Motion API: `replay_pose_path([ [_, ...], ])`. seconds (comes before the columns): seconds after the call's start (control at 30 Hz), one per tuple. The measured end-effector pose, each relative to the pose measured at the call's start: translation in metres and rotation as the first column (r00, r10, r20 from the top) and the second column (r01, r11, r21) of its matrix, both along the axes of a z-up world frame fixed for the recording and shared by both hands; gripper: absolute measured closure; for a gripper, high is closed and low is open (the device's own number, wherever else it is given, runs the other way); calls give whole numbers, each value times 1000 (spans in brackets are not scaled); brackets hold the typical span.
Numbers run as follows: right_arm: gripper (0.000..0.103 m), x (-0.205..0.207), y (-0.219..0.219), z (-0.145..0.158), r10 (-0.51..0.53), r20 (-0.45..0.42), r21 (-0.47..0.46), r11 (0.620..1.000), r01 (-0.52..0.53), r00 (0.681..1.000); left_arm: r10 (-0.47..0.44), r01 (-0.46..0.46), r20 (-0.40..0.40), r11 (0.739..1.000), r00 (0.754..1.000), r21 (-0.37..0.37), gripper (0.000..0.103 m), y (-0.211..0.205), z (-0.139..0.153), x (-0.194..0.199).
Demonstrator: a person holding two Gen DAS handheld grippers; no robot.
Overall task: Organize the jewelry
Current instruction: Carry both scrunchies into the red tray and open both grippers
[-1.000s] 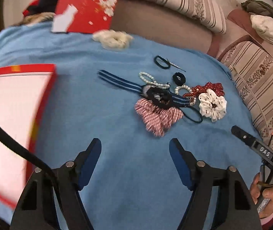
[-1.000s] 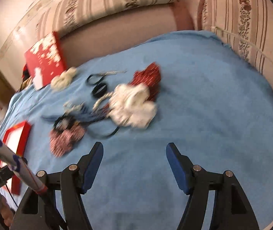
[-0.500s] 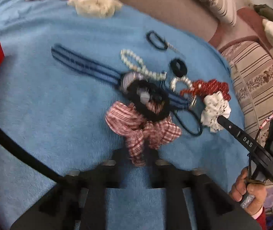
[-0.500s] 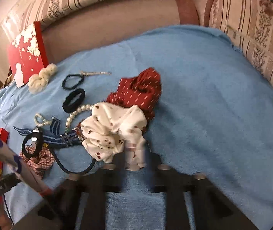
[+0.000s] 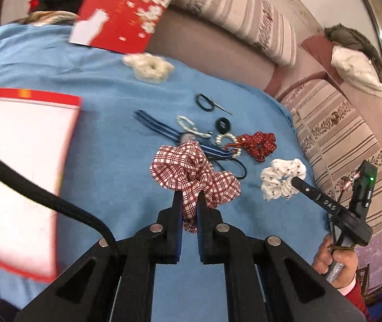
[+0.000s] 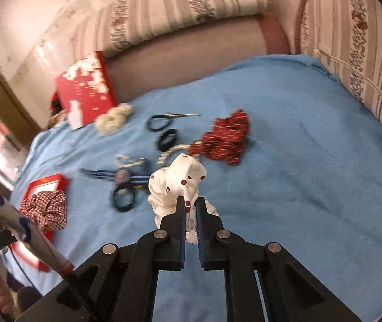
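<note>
Now lifted clear of the blue blanket: checked scrunchie pinched in the left gripper, white dotted scrunchie pinched in the right gripper. Likely bound for the red-rimmed box lying open nearby. Left behind: bead strands, black ties, red scrunchie.

Both pairs of jaws, wide apart a second ago, have clamped and lifted — the left gripper now pinches the red-checked scrunchie clear of the jewelry pile, the right gripper the white dotted scrunchie off the blue blanket.
</note>
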State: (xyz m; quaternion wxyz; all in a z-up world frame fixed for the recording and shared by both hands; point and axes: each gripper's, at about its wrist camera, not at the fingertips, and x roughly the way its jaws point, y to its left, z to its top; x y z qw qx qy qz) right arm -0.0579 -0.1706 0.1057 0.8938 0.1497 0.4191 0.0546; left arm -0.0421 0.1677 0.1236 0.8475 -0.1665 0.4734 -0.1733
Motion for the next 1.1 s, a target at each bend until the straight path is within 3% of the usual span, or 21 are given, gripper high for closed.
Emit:
replay_pose_path([
  [0.13,95,-12,37,17,83,23,9,996,-83,996,83,-84,15,995,996,52,95,42,5,-20],
  [0.33,95,-8,111,25,225,14,46,973,-225,974,248,-247,11,961,969,128,95,119,-2,-26],
  [0.43,95,1,159,28,295,12,54,954,-296,955,312,-313,32,930,949,193,95,152,-2,-15],
  [0.63,95,28,252,32,426,9,26,904,-426,905,381,-378,34,896,924,234,95,224,-8,23],
  [0.87,95,81,332,5,489,-52,10,872,-490,871,430,-417,0,876,903,244,95,270,-31,68],
  [1.1,95,131,371,-34,474,-134,-26,876,-481,871,448,-427,-28,868,894,252,94,290,-57,97],
])
